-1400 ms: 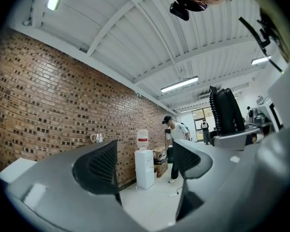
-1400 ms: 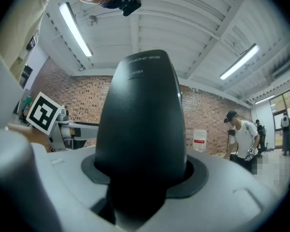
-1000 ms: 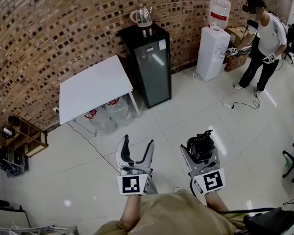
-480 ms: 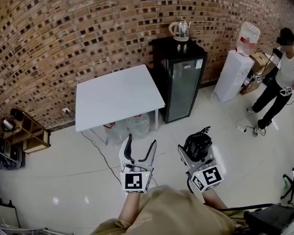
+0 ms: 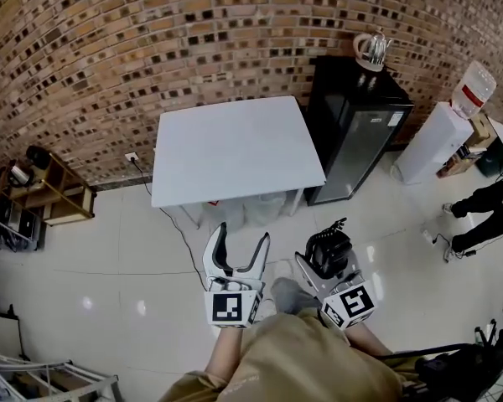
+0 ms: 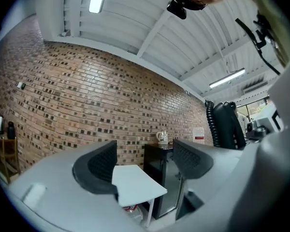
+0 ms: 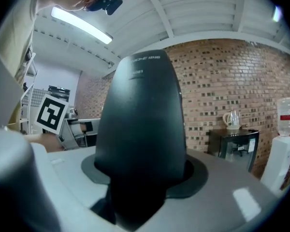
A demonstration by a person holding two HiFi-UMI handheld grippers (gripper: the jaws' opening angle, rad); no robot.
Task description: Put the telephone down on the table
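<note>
A black telephone with a coiled cord sits clamped in my right gripper, which is shut on it; in the right gripper view the telephone fills the middle and hides the jaws. My left gripper is open with nothing between its fingers, and the telephone shows at its right in the left gripper view. Both grippers hang over the floor, short of the white table, which stands against the brick wall. In the left gripper view the table shows between the jaws.
A black cabinet with a kettle on top stands right of the table. A white water dispenser is farther right, and a person's legs show at the right edge. A wooden shelf stands at the left. Bags lie under the table.
The table and cabinet have shifted right and nearer in the head view as I turned and walked toward them. Both grippers keep their pose, the right one still shut on the telephone.
</note>
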